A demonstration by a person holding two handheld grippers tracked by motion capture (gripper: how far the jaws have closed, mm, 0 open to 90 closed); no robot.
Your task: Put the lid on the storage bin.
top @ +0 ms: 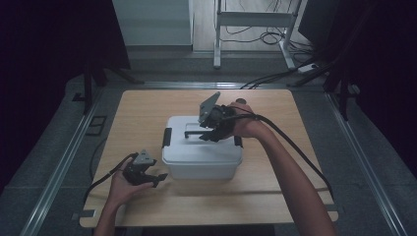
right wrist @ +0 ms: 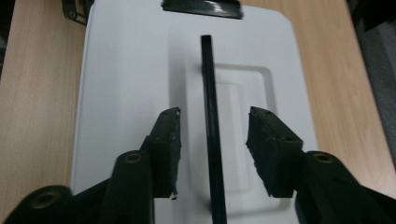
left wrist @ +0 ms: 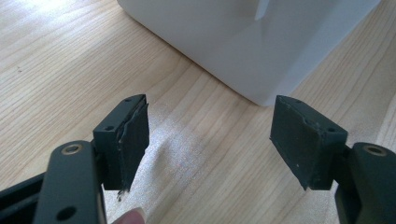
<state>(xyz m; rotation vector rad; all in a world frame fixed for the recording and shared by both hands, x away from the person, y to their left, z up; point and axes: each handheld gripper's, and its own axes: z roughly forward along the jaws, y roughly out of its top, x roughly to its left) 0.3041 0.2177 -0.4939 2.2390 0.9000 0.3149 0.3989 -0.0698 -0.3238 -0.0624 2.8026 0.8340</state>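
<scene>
Left claw (top: 158, 178) spread, empty, resting low on bare worktop (top: 147, 105) near front-left corner of white storage box (top: 202, 160). Box central, wide margins all round. Right claw (right wrist: 212, 135) spread above lid, straddling black handle (right wrist: 209, 93), pads clear of it.

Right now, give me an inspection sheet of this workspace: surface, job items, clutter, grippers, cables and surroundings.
Surface: light wooden table, bare around the box.
Job items: white plastic lidded box at centre, black latches at both ends; its thin black handle bar stands raised above the lid.
Clutter: nothing seen.
Grippers: right gripper open, fingers either side of the bar, not pressing it; left gripper open over bare wood beside the box's corner.
Cables: one black cable trails from each gripper.
Surroundings: grey floor, metal frame legs, loose cables beyond the table.
</scene>
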